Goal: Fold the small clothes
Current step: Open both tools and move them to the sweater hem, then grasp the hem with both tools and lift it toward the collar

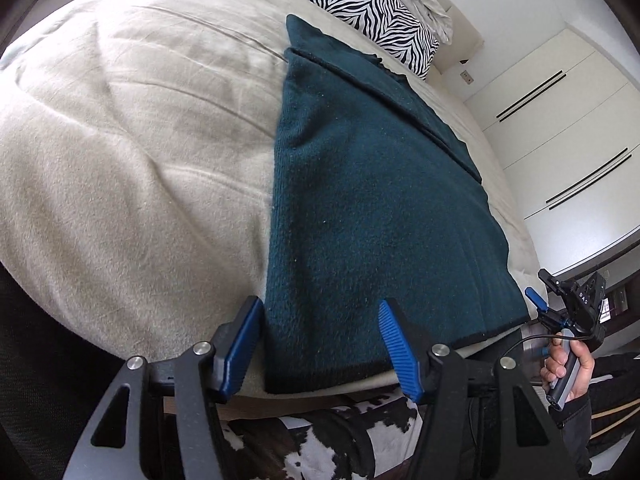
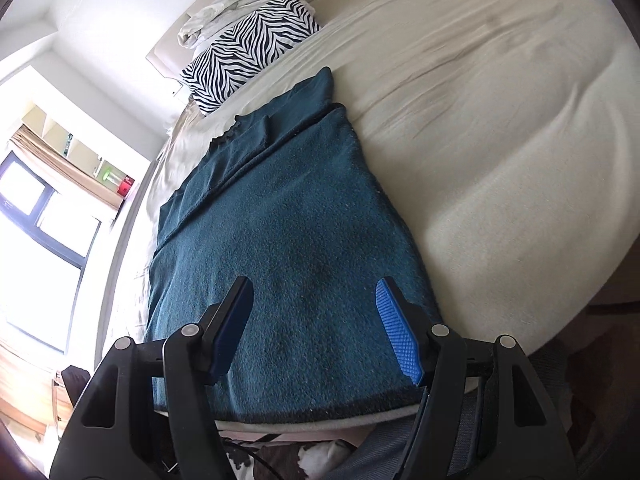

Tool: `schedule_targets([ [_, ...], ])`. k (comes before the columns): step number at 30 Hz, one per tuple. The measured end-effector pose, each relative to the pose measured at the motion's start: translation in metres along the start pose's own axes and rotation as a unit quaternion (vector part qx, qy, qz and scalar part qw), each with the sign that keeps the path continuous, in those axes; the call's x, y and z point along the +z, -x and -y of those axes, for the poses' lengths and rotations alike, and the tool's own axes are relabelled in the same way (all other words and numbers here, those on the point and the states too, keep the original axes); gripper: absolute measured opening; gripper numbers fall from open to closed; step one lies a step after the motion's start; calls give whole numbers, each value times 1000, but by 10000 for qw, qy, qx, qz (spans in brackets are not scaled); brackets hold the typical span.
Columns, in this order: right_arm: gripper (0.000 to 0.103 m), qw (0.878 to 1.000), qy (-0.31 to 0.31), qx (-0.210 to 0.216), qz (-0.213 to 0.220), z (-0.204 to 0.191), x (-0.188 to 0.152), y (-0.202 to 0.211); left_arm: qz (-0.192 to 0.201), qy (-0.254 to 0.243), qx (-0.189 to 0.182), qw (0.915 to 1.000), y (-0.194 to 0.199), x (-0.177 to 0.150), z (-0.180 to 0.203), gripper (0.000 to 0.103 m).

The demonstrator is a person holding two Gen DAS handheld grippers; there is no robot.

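Daylight from the window (image 2: 36,216), lower left of the right wrist view, blown out to glare. Bed (image 2: 500,120) evenly lit with soft shadows. Both views sharp; strong fisheye bending, dark corners.

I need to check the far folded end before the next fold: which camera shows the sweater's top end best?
The right wrist view: the teal sweater shows its far end, with the layered flap and wavy edge, well lit below the zebra pillow. The left wrist view shows the same end darker and more compressed.

Beige bed (image 1: 120,160) w/ teal sweater (image 1: 360,208), zebra pillow (image 1: 372,12).
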State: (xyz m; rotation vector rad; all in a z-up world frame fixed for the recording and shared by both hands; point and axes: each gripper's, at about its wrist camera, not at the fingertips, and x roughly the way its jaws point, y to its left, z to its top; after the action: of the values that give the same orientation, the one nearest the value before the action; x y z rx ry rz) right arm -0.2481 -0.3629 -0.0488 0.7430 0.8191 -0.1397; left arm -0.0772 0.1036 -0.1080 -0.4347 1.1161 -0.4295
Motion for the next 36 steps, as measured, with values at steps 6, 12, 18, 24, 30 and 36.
schedule_targets([
  [6,64,9991,-320,-281,43,37,-7,26,-117,102,-45,9999,-5,3,-5,48],
  [12,63,9975,-560,-423,-58,68,-14,38,-221,158,-108,9996,-7,4,-11,45],
  [18,61,9974,-663,-266,-132,70,-17,26,-328,116,-122,9993,-6,4,-8,45],
  [24,50,9979,-503,-243,-326,56,-16,19,-384,25,-98,9992,-7,1,-6,42],
  [30,35,9965,-576,-268,-547,53,-21,7,-420,62,20,9991,-6,1,-10,19],
  [36,12,9960,-476,-368,-653,49,-23,-2,-391,7,93,9992,-2,-2,-11,8],
])
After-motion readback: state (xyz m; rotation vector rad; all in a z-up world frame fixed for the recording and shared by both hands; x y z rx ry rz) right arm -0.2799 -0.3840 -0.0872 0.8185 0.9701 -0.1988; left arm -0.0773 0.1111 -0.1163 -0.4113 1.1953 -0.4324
